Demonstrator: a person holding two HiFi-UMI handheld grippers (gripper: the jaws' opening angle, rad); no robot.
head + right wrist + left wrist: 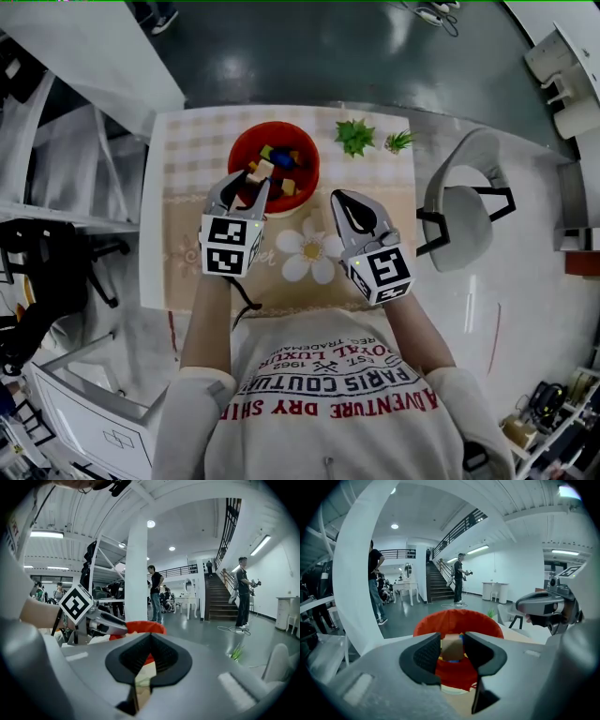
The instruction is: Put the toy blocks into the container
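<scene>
Block, tan wood (263, 170), sits clamped between the two dark pads of the left gripper (254, 179). In the left gripper view the jaws stand at a middling gap, both pads pressed flat on the sides of the tan block (451, 648), which fills the space between them near the tips.

Red bowl (305, 155) stands toward the far side of the table (187, 141), roughly centred. The left gripper reaches in from the near-left, so the held block hangs over the bowl's near-left rim area. Seen along the jaws, the red bowl (459, 620) lies directly behind and below the block. Whether the block touches anything in the bowl cannot be told.

Coloured blocks (284, 161) lie heaped inside the bowl, just beyond the held one.

Right gripper (339, 202) sits to the right of the bowl, apart from it and nearer the person. Its own view shows the right gripper (149, 639) with pads met at the tips and nothing between them; the red bowl (140, 627) shows beyond, with the left gripper (110, 626) to the left.

Two small green plants (356, 137) stand at the far right of the table, and a white chair (464, 211) is off its right edge.
</scene>
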